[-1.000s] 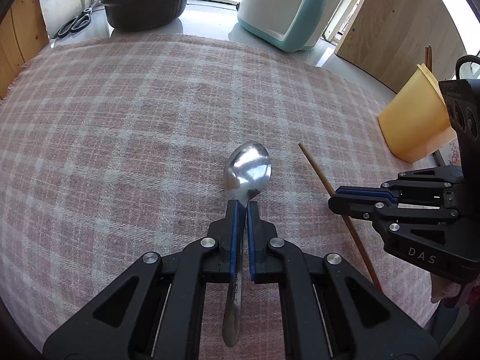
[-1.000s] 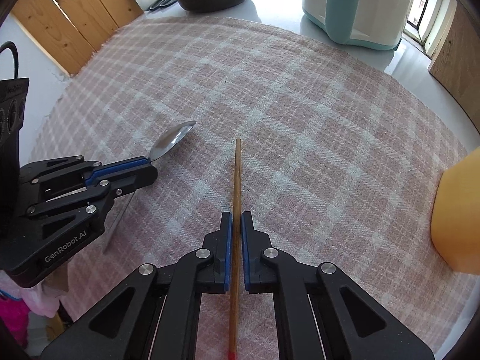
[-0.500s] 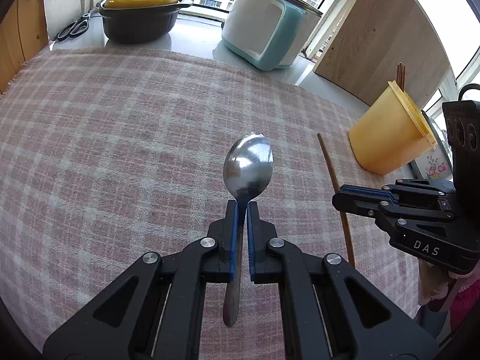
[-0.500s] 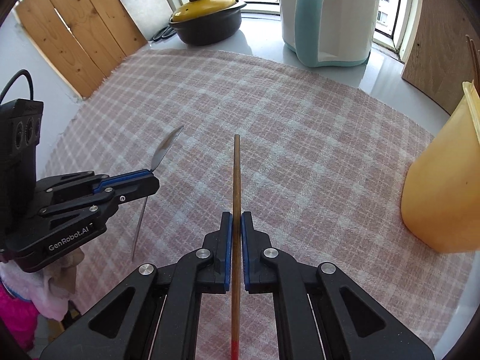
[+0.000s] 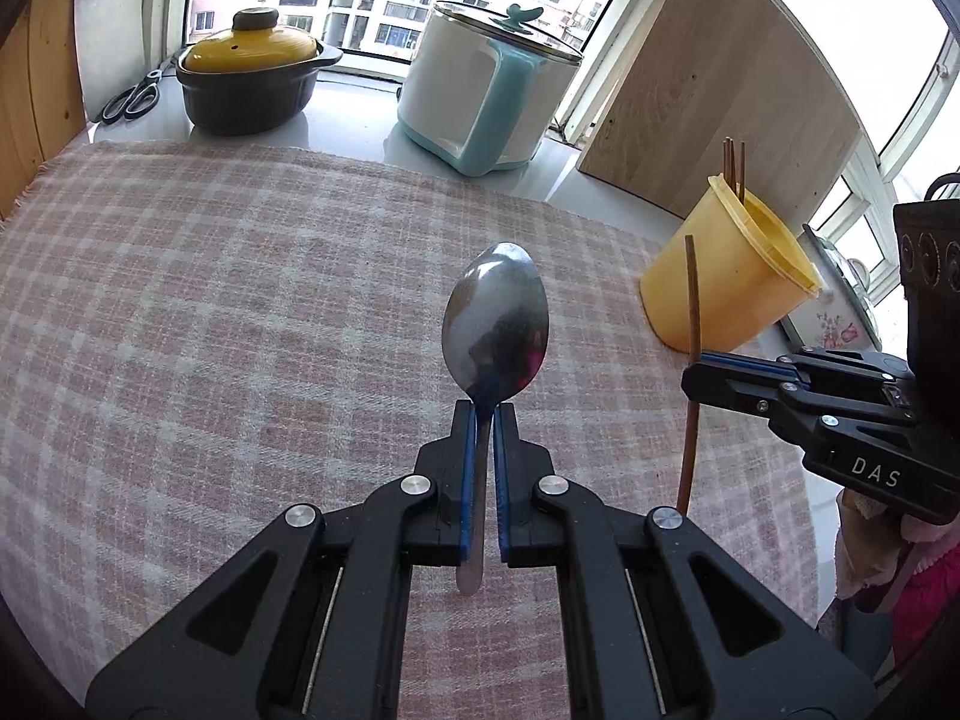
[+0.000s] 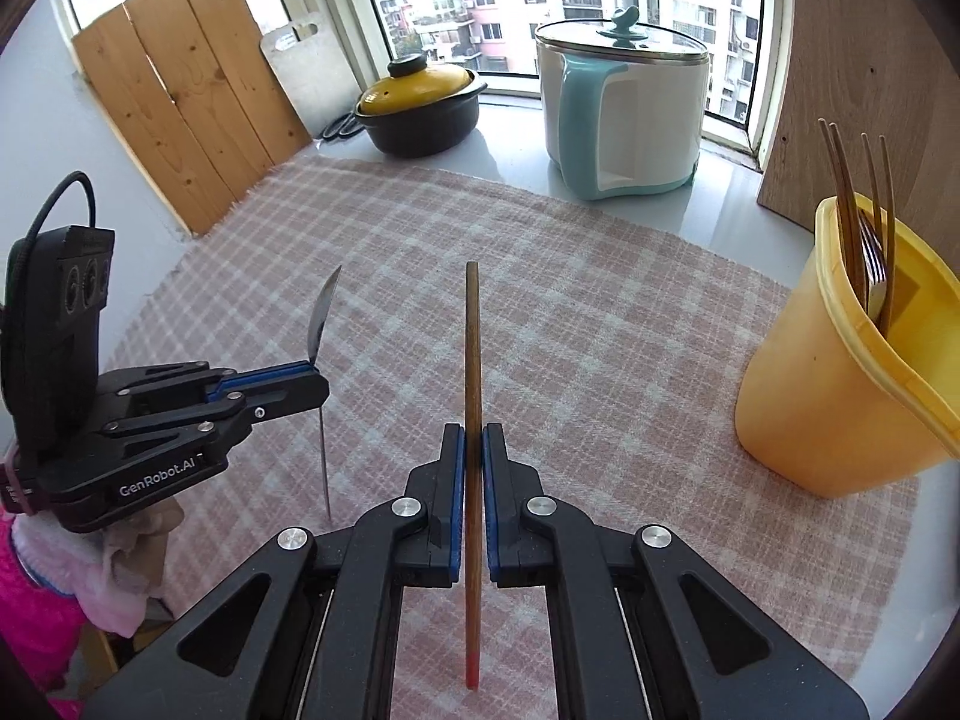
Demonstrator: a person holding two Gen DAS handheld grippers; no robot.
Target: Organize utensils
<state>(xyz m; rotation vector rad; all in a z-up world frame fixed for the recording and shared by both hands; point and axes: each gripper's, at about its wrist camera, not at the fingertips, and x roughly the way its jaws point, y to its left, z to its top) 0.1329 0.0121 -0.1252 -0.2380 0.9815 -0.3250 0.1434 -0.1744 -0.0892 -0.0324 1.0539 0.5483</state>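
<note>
Jaws of the left gripper (image 5: 480, 414) sit clamped on the neck of a steel spoon (image 5: 497, 315), bowl up at frame centre, handle end hanging below the pads. Jaws of the right gripper (image 6: 473, 444) are clamped on a wooden chopstick (image 6: 472, 360), held near mid-length, red tip low in frame, plain end pointing up. Both utensils are clear of the checked cloth (image 5: 210, 300).

Handling, judged: spoon is stiff, light and smooth metal, so it is likely to swivel in the pads; the grip at the neck just under the bowl looks sound. Chopstick is rigid, very light and thin; the mid-length hold should limit tipping.

Appearance: spoon bowl is polished with dark reflections; in the right view it shows edge-on at left. Chopstick is a brown, straight, slim round rod.

Outward: yellow utensil cup (image 6: 840, 372) at right edge of the right view, already holding chopsticks and a fork (image 6: 873, 258). Upper frame: yellow-lidded pot (image 6: 420, 111) and white-teal cooker (image 6: 624, 120).
</note>
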